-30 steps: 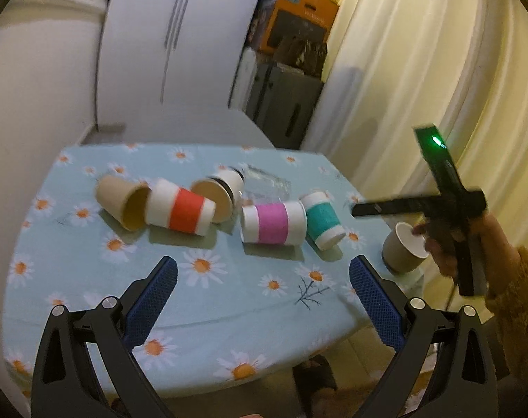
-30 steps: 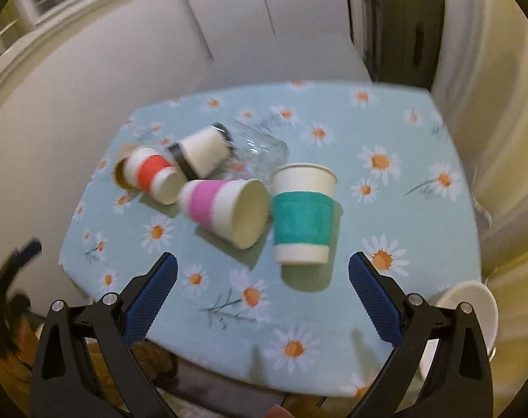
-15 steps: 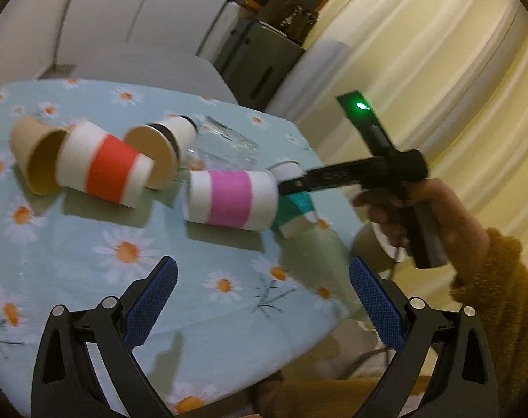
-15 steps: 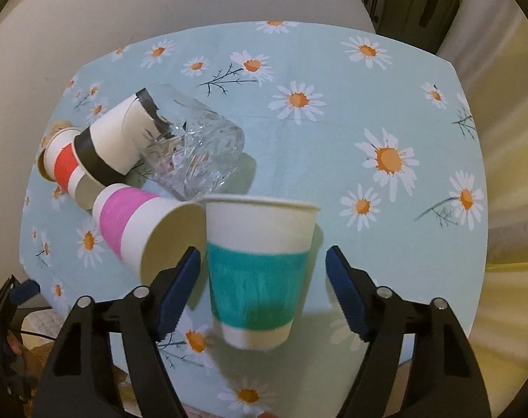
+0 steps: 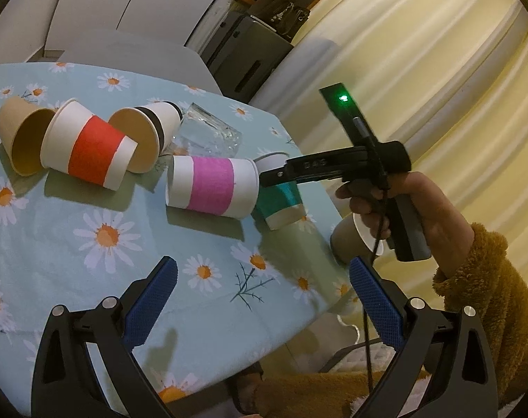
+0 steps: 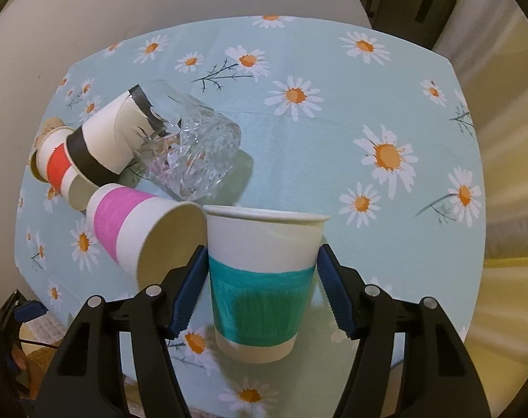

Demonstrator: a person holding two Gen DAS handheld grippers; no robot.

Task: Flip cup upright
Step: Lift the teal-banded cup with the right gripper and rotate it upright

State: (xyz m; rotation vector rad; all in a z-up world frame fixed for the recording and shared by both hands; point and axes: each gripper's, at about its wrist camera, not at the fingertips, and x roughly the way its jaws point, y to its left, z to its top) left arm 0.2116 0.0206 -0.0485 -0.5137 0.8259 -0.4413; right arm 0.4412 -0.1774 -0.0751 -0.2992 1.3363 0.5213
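Observation:
A teal-banded paper cup (image 6: 262,284) stands mouth up, slightly tilted, between my right gripper's (image 6: 262,285) blue pads (image 6: 190,289); the pads touch both its sides. In the left wrist view the same cup (image 5: 281,202) shows under the right gripper's black body. A pink-banded cup (image 5: 211,186) lies on its side beside it, also in the right wrist view (image 6: 138,230). A red-banded cup (image 5: 88,149), a black-banded cup (image 5: 149,132), a plain brown cup (image 5: 18,139) and a clear glass (image 6: 194,149) lie on their sides. My left gripper (image 5: 264,299) is open and empty above the near table edge.
The round table (image 6: 333,139) has a light blue daisy cloth. A brown cup (image 5: 347,240) stands at the table's right edge behind the person's hand. Curtains hang to the right; a grey chair back and dark boxes stand beyond the table.
My right gripper moved in around the teal cup and its pads closed onto the cup's sides. The left gripper shifted slightly and stays open.

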